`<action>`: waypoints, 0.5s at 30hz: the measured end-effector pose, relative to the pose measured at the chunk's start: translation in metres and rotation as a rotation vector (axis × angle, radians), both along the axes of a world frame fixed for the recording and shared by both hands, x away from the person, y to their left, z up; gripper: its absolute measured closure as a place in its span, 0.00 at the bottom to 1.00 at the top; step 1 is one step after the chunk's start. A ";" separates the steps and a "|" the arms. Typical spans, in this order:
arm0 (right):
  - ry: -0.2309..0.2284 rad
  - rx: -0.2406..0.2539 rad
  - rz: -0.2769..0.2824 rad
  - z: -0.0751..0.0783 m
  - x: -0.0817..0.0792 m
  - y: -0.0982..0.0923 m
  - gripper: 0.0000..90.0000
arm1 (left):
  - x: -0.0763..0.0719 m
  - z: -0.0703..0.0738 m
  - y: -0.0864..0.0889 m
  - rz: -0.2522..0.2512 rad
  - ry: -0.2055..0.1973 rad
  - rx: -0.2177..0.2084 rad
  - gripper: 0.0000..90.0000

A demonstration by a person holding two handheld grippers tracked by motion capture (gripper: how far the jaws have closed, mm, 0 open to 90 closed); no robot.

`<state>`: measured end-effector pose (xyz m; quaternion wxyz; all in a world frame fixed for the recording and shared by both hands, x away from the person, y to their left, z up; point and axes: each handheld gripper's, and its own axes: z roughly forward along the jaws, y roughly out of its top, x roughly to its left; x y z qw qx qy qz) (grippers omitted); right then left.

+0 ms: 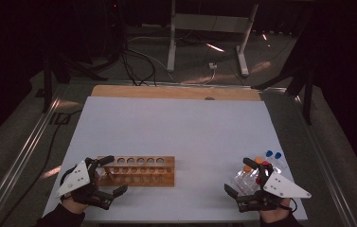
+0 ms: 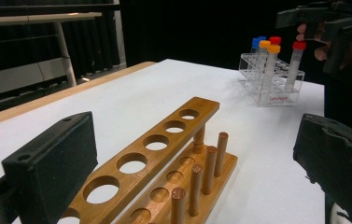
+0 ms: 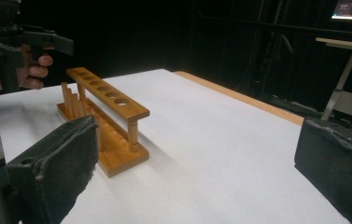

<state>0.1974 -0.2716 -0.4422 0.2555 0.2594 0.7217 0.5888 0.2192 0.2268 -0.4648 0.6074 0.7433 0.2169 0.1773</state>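
Nothing has been moved yet, judging by how things lie. The wooden rack [image 1: 137, 171] sits at about 8 o'clock on the white worktop [image 1: 181, 127], all its top holes empty in the high view and in the left gripper view [image 2: 157, 161]. The capped tubes [image 1: 261, 165], with orange, red and blue caps, stand together in the clear plastic rack [image 1: 251, 178] at about 4 o'clock.

The left gripper [image 1: 111, 176] hovers at the wooden rack's left end, its jaws wide apart with nothing between them. The right gripper [image 1: 243, 176] hangs just at the near side of the clear rack, jaws likewise spread and empty.

The work appears to be at its start: every tube is left to lift out and seat in the wooden rack, most likely beginning with a right-hand grasp.
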 end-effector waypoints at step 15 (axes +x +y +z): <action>0.072 -0.038 0.050 0.002 0.003 0.005 0.00 | -0.001 0.001 0.000 -0.008 0.008 -0.012 0.01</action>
